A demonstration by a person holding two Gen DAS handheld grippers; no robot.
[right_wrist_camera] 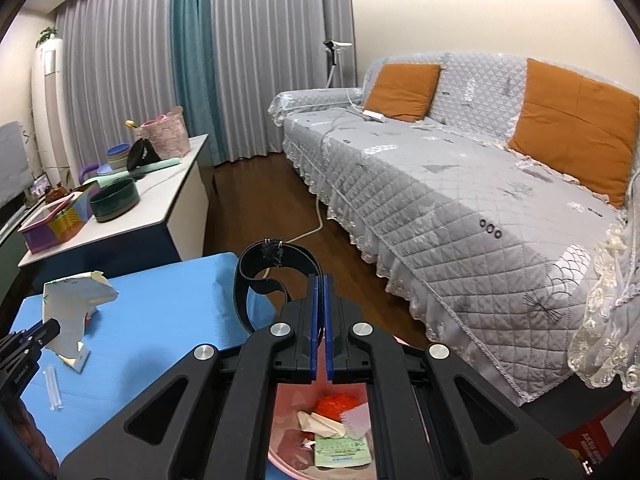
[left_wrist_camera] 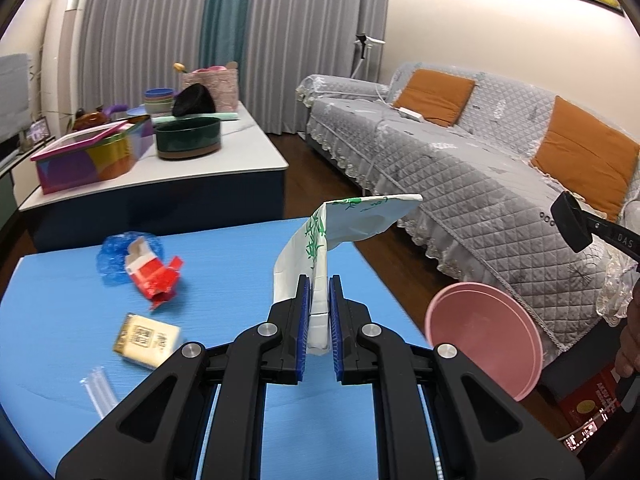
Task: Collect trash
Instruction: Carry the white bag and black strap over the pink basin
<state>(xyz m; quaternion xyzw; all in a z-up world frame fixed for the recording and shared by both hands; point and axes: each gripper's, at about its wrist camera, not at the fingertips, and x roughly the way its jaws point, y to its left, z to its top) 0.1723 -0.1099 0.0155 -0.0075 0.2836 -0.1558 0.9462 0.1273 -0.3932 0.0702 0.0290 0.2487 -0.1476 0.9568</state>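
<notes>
In the left wrist view, the left hand-held gripper [left_wrist_camera: 319, 312] at lower centre was clenched on a white wrapper [left_wrist_camera: 320, 264] with green print, which stood up above the blue table [left_wrist_camera: 60, 320]. A pink bin [left_wrist_camera: 486, 332] sat at lower right, just off the table's edge. Further back on the table lay a yellow pack [left_wrist_camera: 146, 338], clear tubes [left_wrist_camera: 98, 392], a torn red carton [left_wrist_camera: 154, 276] and blue plastic [left_wrist_camera: 116, 254].

In the right wrist view, the right hand-held gripper [right_wrist_camera: 321, 320] was clenched on a black band [right_wrist_camera: 264, 276] that looped up to its left. Below it the bin [right_wrist_camera: 280, 452] held scraps of trash [right_wrist_camera: 340, 432]. Beyond stood a grey sofa [right_wrist_camera: 460, 200].
</notes>
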